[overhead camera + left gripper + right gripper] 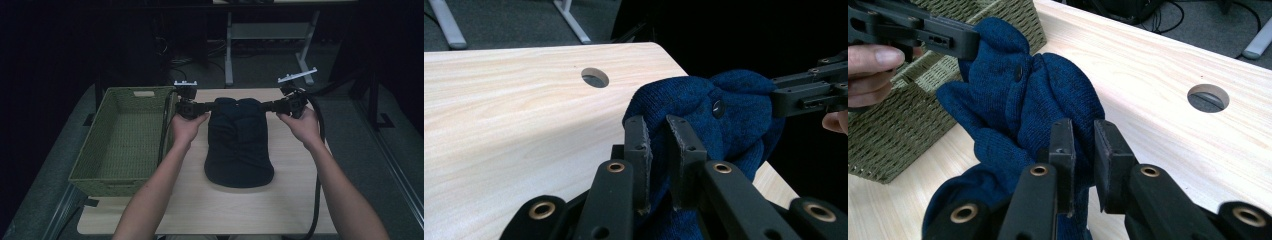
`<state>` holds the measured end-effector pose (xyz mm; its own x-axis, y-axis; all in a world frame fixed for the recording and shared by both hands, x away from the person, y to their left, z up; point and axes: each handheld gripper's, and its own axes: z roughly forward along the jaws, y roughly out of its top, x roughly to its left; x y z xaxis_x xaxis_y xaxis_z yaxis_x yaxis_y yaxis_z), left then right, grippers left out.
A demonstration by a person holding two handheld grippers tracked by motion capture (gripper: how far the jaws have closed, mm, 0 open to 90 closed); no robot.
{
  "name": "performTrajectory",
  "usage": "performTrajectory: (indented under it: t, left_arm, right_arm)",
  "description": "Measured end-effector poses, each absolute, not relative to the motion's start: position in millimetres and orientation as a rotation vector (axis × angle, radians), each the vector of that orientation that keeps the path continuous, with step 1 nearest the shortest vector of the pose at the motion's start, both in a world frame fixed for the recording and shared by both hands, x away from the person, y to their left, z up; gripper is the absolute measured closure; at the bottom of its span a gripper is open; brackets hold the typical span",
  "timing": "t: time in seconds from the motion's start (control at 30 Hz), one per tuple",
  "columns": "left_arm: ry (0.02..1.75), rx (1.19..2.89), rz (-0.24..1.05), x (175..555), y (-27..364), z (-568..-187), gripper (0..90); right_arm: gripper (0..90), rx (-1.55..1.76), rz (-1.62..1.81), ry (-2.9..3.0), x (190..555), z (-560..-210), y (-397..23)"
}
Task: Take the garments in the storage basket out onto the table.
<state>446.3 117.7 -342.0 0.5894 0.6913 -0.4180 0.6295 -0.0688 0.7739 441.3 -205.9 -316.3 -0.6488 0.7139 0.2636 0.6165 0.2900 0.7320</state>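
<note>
A dark blue knitted garment [239,145] with a button [1018,73] lies lengthwise on the wooden table [290,200]. Its far end is raised between my two grippers. My left gripper [212,106] pinches the far left corner, and in the left gripper view its pads [658,135] are shut on a fold of the knit. My right gripper [266,106] grips the far right corner, with cloth caught between its pads [1083,137]. The two grippers face each other across the garment. The near end of the garment rests on the table.
A green woven basket [90,145] stands along the table's left side, close to the left hand. A round cable hole [595,77] is cut in the tabletop near the far edge. Desk legs and cables [230,55] stand on the floor beyond.
</note>
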Motion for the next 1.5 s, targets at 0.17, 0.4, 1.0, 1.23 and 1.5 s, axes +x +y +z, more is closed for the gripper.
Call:
performTrajectory:
  t: [0.17,0.4,1.0,1.23,1.5]
  left_arm:
    - [1.071,1.762,0.092,436.9,117.8,-347.4,79.5]
    - [1.067,1.772,0.092,433.5,119.3,-347.8,79.1]
    - [1.038,1.770,0.088,407.9,117.9,-349.1,77.1]
    - [1.028,1.779,0.084,396.1,118.8,-353.0,77.4]
    - [1.012,1.786,0.074,378.1,121.8,-360.4,78.1]
  right_arm:
    - [78.4,1.232,1.292,2.429,433.1,-319.7,-204.6]
    - [77.2,1.216,1.299,2.432,427.1,-321.9,-203.7]
    - [75.4,1.184,1.314,2.445,406.8,-326.3,-210.0]
    - [75.3,1.180,1.320,2.447,394.9,-329.9,-211.2]
    - [74.6,1.142,1.318,2.464,377.8,-334.3,-210.2]
